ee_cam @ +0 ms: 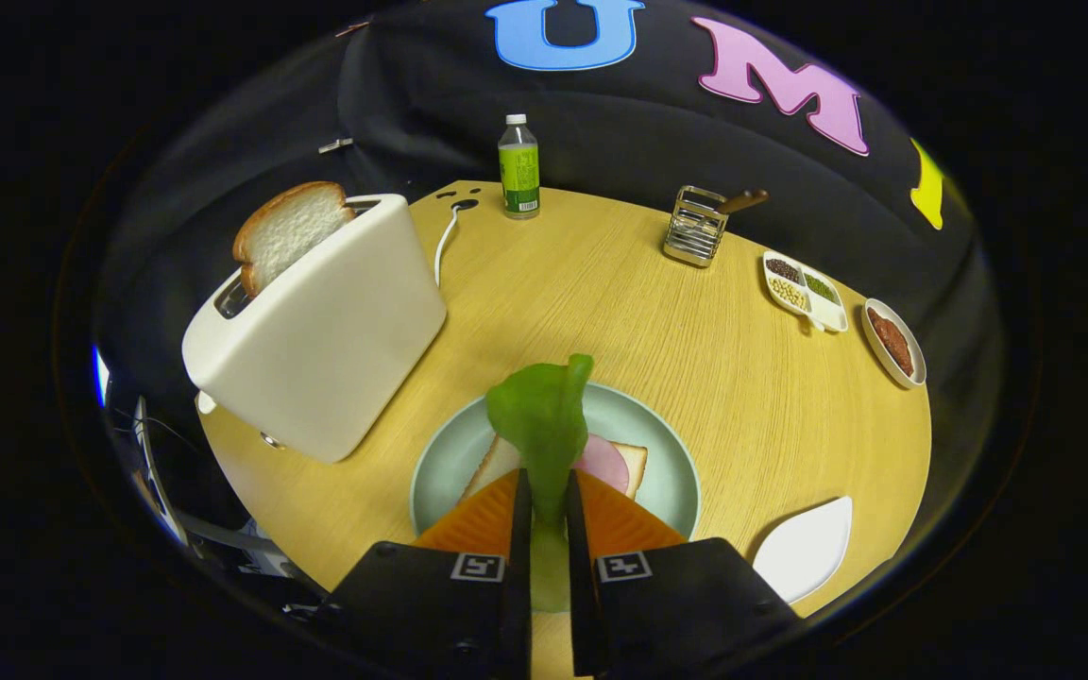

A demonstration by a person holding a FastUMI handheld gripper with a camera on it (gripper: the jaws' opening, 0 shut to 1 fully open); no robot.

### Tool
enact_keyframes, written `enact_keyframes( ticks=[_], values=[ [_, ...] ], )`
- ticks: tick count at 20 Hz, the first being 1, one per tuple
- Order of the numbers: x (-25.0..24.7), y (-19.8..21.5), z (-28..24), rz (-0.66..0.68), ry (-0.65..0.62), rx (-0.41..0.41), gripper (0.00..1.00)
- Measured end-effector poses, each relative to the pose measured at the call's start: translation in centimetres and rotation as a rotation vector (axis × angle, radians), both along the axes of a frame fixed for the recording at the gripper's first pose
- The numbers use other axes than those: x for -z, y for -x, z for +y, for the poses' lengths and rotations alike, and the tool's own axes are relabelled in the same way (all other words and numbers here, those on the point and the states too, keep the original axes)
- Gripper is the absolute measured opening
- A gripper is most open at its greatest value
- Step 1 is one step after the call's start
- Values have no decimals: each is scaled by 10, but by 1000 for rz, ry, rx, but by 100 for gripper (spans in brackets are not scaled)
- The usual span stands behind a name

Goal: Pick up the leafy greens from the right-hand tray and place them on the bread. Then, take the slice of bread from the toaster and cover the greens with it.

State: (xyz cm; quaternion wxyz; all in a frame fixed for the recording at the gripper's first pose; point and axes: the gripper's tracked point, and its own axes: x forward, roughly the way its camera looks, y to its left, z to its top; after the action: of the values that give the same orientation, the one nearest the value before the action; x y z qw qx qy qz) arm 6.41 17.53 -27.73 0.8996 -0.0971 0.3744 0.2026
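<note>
My gripper (544, 501) is shut on the leafy green (544, 425), a floppy green leaf that sticks out ahead of the fingers. It hangs over a pale green plate (667, 472). On that plate lies a slice of bread (634, 463) with a pink slice of ham (603, 463) on top, partly hidden by the leaf and the fingers. To the left stands a white toaster (327, 331) with a slice of bread (291, 231) poking up out of its slot.
A white tray (808, 548) lies right of the plate near the round wooden table's (695, 331) edge. Beyond the plate stand a green bottle (518, 170), a metal rack (695, 227), a divided dish of grains (804, 288) and a bowl of red sauce (893, 342).
</note>
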Motion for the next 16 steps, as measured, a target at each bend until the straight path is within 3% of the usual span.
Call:
enact_keyframes(
  ticks=[4,8,16],
  values=[
    [3,-4,-1,-8,16,5,39],
    [2,-4,2,-26,26,-14,99],
    [-84,-3,55,-212,-79,-120,99]
  ],
)
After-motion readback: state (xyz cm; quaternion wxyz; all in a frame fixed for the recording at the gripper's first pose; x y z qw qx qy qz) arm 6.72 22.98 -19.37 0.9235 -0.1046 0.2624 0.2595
